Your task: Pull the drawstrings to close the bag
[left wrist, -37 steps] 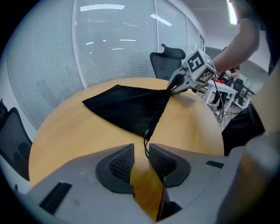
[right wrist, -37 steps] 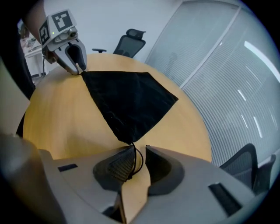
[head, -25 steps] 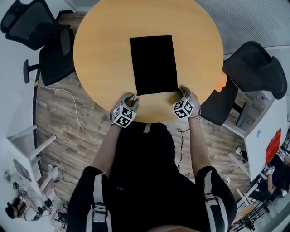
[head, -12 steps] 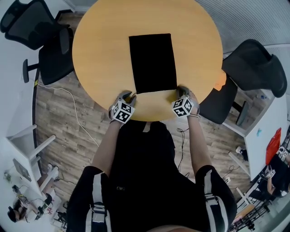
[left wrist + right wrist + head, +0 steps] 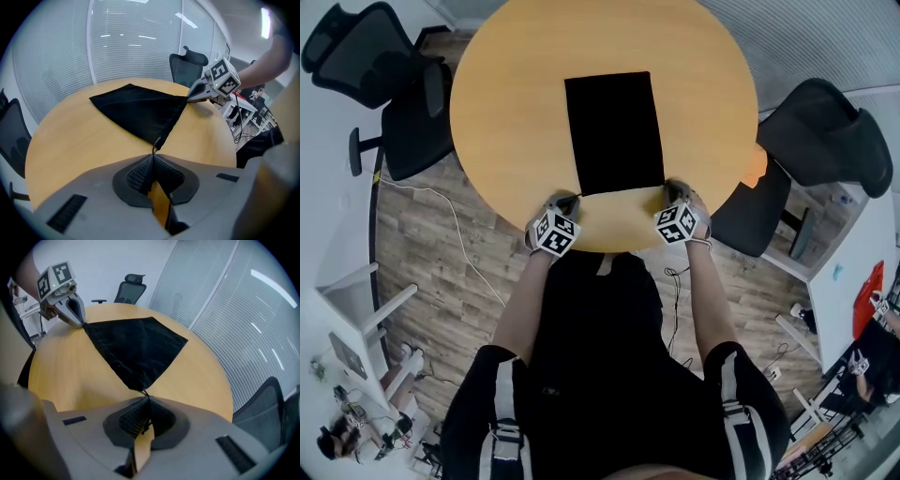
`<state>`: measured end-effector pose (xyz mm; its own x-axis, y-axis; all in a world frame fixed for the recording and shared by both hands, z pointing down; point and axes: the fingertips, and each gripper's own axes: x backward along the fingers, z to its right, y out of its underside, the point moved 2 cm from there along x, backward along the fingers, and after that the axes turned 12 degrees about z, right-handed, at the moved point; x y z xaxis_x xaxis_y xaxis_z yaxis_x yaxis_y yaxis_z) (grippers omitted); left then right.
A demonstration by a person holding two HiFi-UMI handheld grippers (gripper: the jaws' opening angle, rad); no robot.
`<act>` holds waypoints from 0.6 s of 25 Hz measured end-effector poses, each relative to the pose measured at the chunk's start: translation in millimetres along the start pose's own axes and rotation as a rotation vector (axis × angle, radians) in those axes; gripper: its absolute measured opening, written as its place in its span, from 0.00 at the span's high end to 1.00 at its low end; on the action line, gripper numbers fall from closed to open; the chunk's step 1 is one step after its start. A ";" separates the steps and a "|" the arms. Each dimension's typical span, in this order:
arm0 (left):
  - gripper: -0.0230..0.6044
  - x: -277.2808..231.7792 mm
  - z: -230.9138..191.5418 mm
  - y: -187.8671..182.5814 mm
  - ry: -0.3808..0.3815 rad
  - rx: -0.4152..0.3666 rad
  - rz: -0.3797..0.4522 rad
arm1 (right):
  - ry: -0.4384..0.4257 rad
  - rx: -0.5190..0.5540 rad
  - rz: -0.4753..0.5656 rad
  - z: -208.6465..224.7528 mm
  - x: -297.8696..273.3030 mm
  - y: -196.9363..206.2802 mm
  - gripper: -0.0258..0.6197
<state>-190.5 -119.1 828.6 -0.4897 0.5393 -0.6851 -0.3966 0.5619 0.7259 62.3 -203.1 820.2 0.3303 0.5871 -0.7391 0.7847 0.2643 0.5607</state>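
Note:
A flat black drawstring bag (image 5: 614,131) lies in the middle of the round wooden table (image 5: 506,103). My left gripper (image 5: 566,201) sits at its near left corner and my right gripper (image 5: 674,192) at its near right corner. In the left gripper view the bag (image 5: 140,110) tapers to a thin drawstring (image 5: 156,142) that runs into my left gripper (image 5: 153,159), which is shut on it. In the right gripper view the bag (image 5: 136,345) ends in a drawstring (image 5: 144,393) pinched in my shut right gripper (image 5: 147,401). Each gripper view shows the other gripper at the far corner.
Black office chairs stand at the table's left (image 5: 375,66) and right (image 5: 825,131). An orange object (image 5: 757,169) sits by the table's right rim. The person stands at the table's near edge (image 5: 609,246). Frosted glass walls (image 5: 131,42) lie behind the table.
The left gripper has shifted slightly at the bag's near left corner. The right gripper stays at the near right corner, and the bag lies flat as before.

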 end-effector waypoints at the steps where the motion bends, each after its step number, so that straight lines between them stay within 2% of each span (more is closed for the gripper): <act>1: 0.94 0.7 0.2 0.4 -0.002 -0.004 0.001 | 0.002 -0.007 0.007 -1.1 1.5 0.5 0.87; 8: 0.94 4.2 6.6 -5.4 -0.026 -0.018 0.015 | 0.000 -0.077 0.044 -2.8 16.6 12.3 0.87; 15: 0.94 28.5 -3.1 -35.8 -0.110 -0.048 0.086 | 0.058 -0.081 0.117 16.8 38.6 -11.6 0.87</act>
<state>-192.7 -125.8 783.3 -0.4366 0.6512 -0.6208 -0.3947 0.4815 0.7825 74.8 -196.3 778.9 0.3842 0.6601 -0.6455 0.6972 0.2510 0.6716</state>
